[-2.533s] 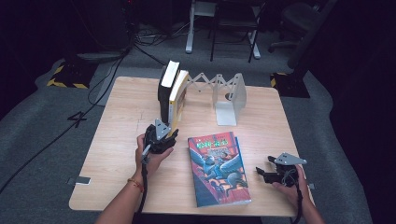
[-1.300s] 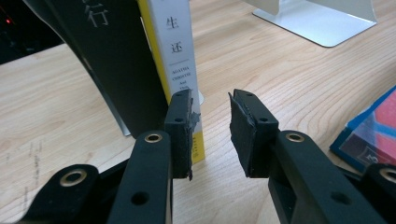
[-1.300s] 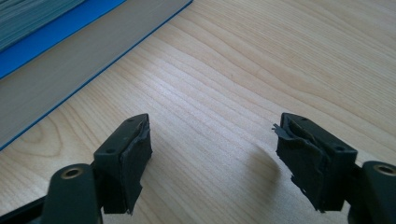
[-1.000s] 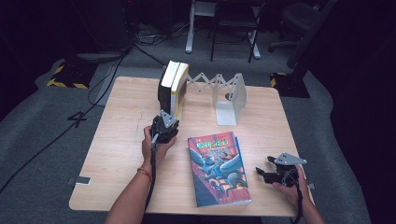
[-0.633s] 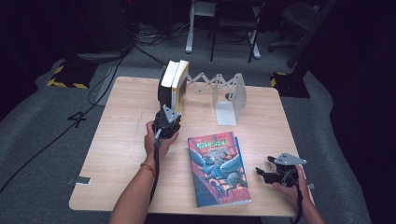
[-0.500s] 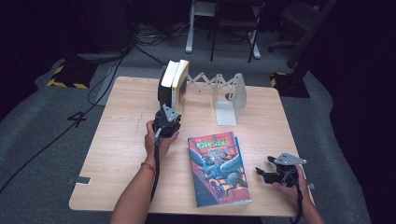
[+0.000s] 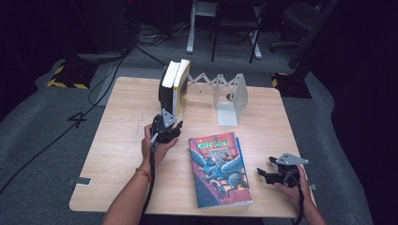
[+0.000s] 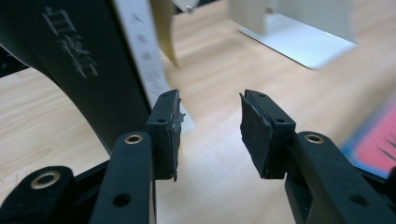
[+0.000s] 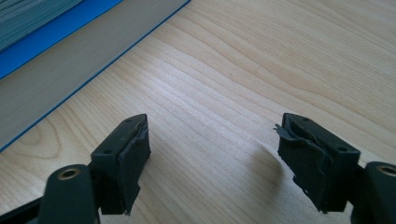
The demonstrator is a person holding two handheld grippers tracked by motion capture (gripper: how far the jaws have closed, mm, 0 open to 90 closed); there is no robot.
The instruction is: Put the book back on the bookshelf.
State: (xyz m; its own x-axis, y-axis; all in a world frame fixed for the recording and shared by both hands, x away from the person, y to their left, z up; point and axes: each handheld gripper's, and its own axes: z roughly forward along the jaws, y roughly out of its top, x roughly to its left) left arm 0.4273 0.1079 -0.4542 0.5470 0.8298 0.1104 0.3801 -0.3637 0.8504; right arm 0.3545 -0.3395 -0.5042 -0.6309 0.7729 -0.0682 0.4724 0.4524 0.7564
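Dim room, grey carpet (image 7: 42, 126), cables (image 7: 101, 86), wooden table (image 7: 122, 117)

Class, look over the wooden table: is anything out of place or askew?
Yes. The blue illustrated book lies flat, away from the white folding bookend rack, while two books stand upright against each other. The rack's right section holds nothing.

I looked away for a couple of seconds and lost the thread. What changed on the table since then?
The left gripper went forward to the two upright books, which were pushed from a lean to nearly upright against the bookend. Its jaws have just been opening; nothing is between them now. The blue book lying flat and the open right gripper stayed put.
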